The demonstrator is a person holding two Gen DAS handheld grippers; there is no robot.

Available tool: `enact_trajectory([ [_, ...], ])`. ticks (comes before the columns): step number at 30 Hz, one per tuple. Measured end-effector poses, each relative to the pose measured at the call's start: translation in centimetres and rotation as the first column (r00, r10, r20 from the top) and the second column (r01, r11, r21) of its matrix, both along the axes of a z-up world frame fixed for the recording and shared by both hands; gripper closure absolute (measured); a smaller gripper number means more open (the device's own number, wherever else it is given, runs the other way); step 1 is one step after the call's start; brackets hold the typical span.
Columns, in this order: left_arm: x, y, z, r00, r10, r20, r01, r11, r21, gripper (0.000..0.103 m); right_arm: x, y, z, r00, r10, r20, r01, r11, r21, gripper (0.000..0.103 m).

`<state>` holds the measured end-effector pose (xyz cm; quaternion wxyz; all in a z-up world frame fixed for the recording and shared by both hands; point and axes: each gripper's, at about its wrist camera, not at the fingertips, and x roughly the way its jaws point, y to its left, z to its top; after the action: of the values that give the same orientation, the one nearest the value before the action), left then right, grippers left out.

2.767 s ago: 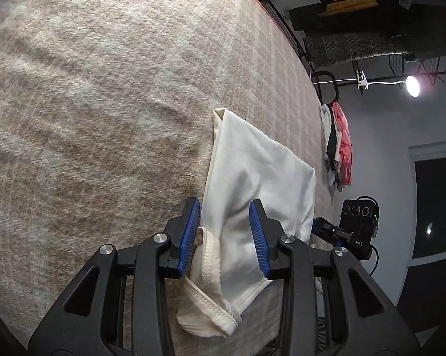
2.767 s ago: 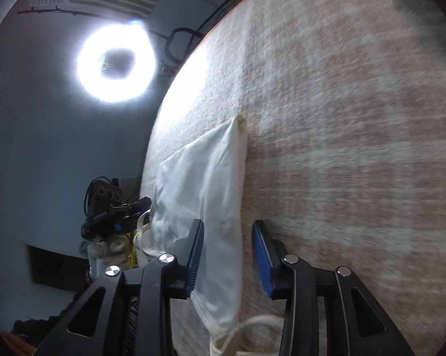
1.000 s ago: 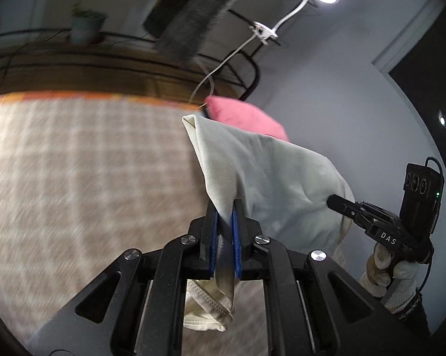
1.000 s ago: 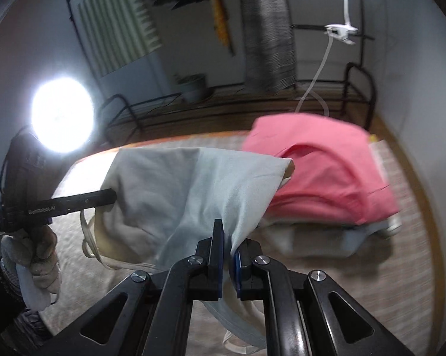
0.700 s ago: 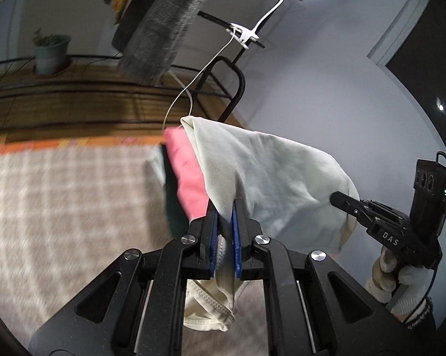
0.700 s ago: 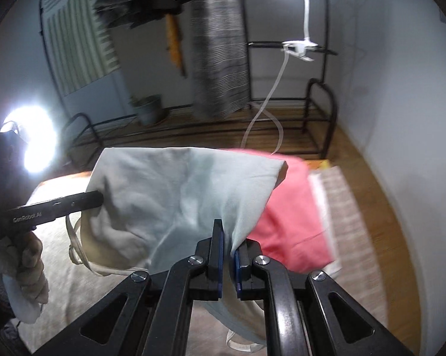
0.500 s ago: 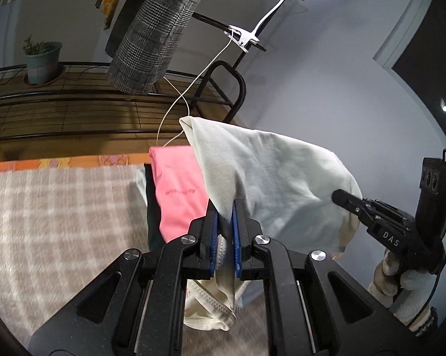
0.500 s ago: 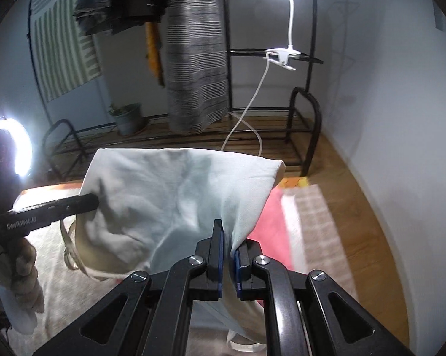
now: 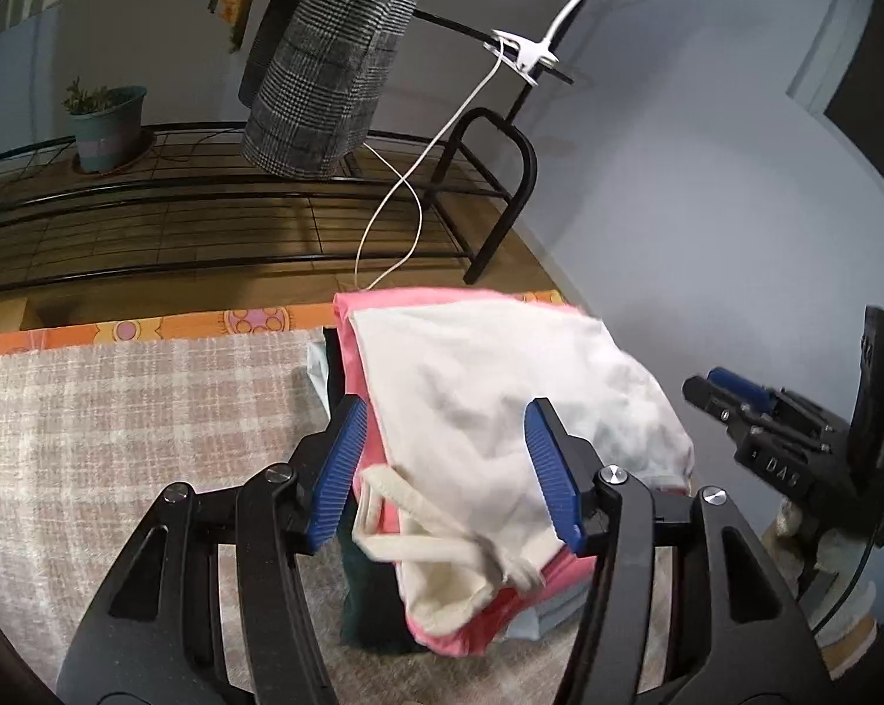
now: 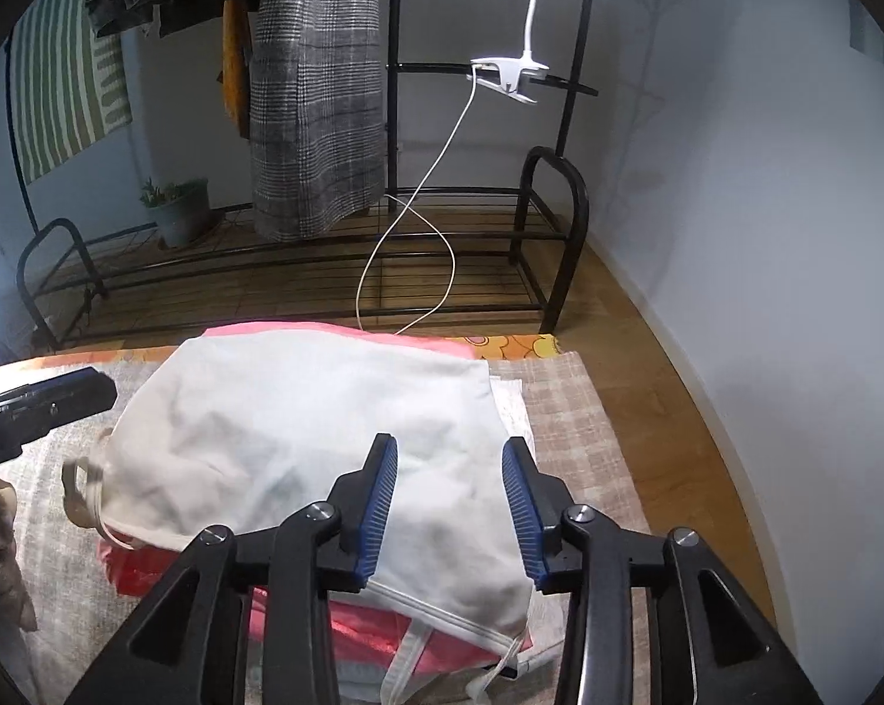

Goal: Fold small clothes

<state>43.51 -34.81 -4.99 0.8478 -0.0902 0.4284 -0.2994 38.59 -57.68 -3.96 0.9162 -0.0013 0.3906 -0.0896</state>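
A folded cream white garment (image 9: 501,399) with strap loops lies on top of a pile of folded clothes, over a pink garment (image 9: 377,452). It also shows in the right wrist view (image 10: 301,429) above the pink garment (image 10: 360,640). My left gripper (image 9: 442,464) is open, its blue pads on either side of the white garment's near edge. My right gripper (image 10: 448,505) is open over the garment's right part. The right gripper also shows at the right of the left wrist view (image 9: 753,411).
The pile sits at the far edge of a plaid blanket (image 9: 119,411) with an orange patterned border (image 9: 207,323). Behind stand a black metal rack (image 10: 548,217), a hanging grey plaid garment (image 10: 312,88), a potted plant (image 9: 104,129) and a clip lamp cable (image 10: 442,205).
Both grippers carried the white garment off the blanket to the pile. They were shut on it half a second ago and have now opened, leaving it on the pink garment.
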Motion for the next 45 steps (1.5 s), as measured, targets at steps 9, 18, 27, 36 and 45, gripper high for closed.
enact_trajectory([
  [9, -3.7, 2.5, 2.4, 0.999, 0.0, 0.04, -0.001, 1.0, 0.026, 0.046, -3.0, 1.2, 2.6, 0.998, 0.004, 0.059, -0.006, 0.999, 0.031, 0.052],
  [18, -9.2, 6.0, 6.8, 0.992, -0.001, 0.129, -0.004, 0.999, 0.04, 0.046, -8.2, 5.0, 7.2, 0.992, 0.025, 0.125, -0.031, 0.998, 0.048, 0.048],
  [27, -16.2, 10.0, 11.6, 0.973, -0.022, 0.232, 0.011, 0.999, 0.046, 0.045, -14.8, 9.6, 11.7, 0.984, 0.019, 0.177, -0.03, 0.998, 0.059, 0.045],
  [36, -23.7, 15.1, 15.1, 0.936, -0.028, 0.35, 0.009, 0.998, 0.055, 0.03, -21.8, 14.1, 14.3, 0.974, -0.018, 0.224, -0.002, 0.996, 0.09, 0.037],
  [45, -30.0, 20.1, 16.3, 0.902, 0.006, 0.432, -0.02, 0.999, 0.028, 0.01, -27.9, 18.2, 14.8, 0.963, -0.045, 0.266, 0.036, 0.999, 0.037, 0.013],
])
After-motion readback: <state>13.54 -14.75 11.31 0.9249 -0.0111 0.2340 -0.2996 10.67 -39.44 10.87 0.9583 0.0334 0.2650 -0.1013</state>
